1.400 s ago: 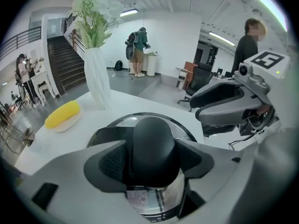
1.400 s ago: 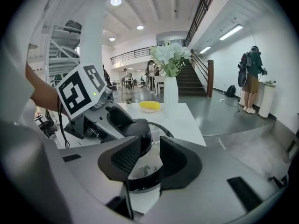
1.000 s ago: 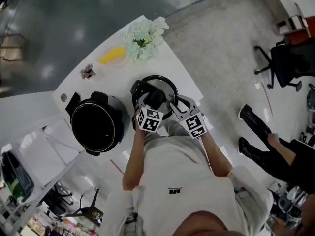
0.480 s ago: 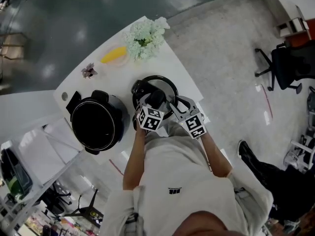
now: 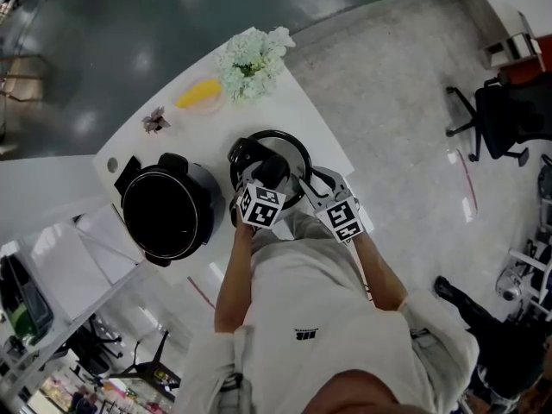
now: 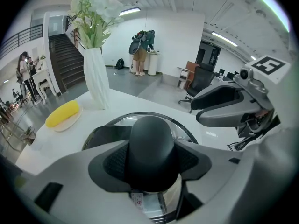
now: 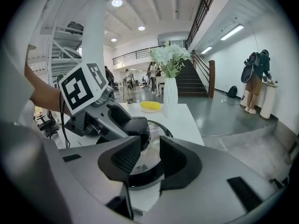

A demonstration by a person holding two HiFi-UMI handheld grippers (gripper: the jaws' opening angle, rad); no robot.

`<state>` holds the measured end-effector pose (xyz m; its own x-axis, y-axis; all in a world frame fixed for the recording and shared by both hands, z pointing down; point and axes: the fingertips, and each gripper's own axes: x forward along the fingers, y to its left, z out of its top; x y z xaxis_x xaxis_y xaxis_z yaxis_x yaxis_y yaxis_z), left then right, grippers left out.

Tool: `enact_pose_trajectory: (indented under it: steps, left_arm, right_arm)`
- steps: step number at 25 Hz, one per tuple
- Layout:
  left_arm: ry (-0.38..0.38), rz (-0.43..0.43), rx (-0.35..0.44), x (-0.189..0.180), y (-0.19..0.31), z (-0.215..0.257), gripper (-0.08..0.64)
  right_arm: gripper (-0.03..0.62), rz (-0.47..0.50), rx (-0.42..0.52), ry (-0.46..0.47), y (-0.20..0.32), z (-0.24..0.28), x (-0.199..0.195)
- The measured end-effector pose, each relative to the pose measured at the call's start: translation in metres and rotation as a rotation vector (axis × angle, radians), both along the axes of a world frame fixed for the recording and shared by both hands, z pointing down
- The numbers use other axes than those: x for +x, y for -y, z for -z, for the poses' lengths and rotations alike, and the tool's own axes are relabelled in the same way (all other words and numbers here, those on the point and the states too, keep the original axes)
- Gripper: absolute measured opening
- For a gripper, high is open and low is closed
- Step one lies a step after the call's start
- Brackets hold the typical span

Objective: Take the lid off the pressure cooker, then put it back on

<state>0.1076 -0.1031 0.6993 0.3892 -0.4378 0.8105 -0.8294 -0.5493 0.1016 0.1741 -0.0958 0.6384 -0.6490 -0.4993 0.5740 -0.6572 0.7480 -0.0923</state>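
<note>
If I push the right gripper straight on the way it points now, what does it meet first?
Most likely the lid: its near rim shows in the gap between the open fingers of the right gripper, with glass beyond. Further along that line stands the lid's knob. Depth is hard to judge.

A vase of white flowers (image 5: 253, 63) stands near a yellow item (image 5: 199, 94) on the table (image 5: 297, 115).

No wording could be read anywhere. The left marker cube (image 5: 261, 208) and the right marker cube (image 5: 342, 219) bore only black-and-white square patterns. The small dark print on the person's white shirt (image 5: 306, 335) and the sticker (image 6: 137, 201) on the lid (image 6: 180, 130) were too small to read.
</note>
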Motion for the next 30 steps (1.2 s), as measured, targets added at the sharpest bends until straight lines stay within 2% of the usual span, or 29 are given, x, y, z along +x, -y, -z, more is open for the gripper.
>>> enact_pose_trajectory:
  steps: [12,30]
  left_arm:
    - [-0.012,-0.038,0.046,0.003,-0.001,0.047,0.287]
    - [-0.053,-0.068,0.107,-0.01,0.0,0.147,0.287]
  right_arm:
    - [0.127,0.022,0.059,0.023,0.0,0.034,-0.006]
    - [0.127,0.08,0.218,0.09,0.004,0.134,-0.023]
